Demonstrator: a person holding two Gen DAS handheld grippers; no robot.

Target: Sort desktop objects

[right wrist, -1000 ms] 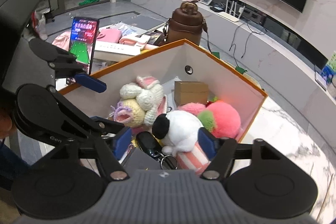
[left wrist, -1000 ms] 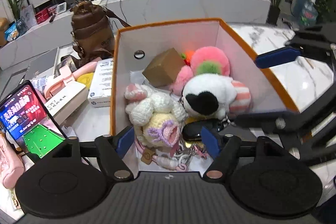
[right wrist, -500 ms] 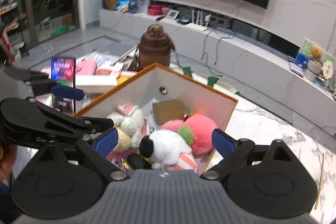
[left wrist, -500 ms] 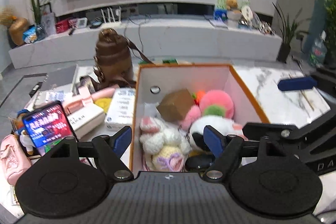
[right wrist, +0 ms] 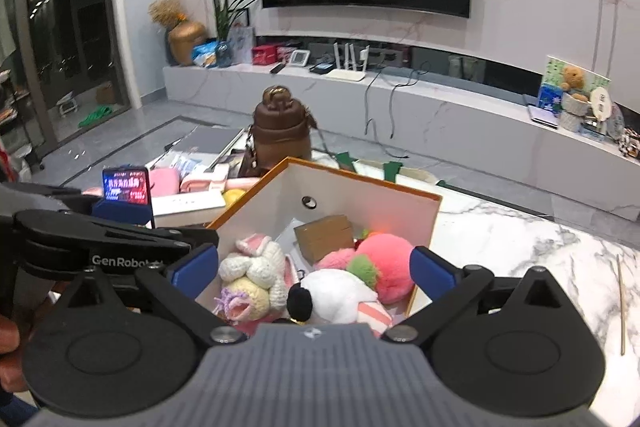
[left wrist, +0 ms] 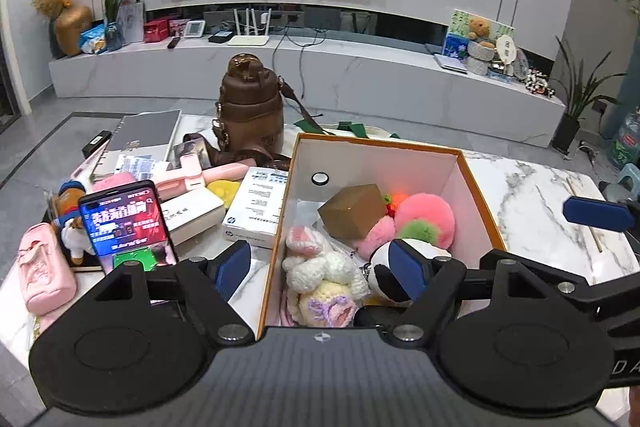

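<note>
Grippers both empty above the near edge of the orange-rimmed box (left wrist: 478, 195); left gripper (left wrist: 326, 269) spread wide, nothing between its pads; right gripper (right wrist: 314, 267) with jaws opening, nothing between them either; plush toys already lie in the box's near half. Unsorted clutter, phone (left wrist: 128, 227) and white carton (left wrist: 256, 207), sits on the table's left side beyond the box's left wall; judged nearer the left gripper.
</note>
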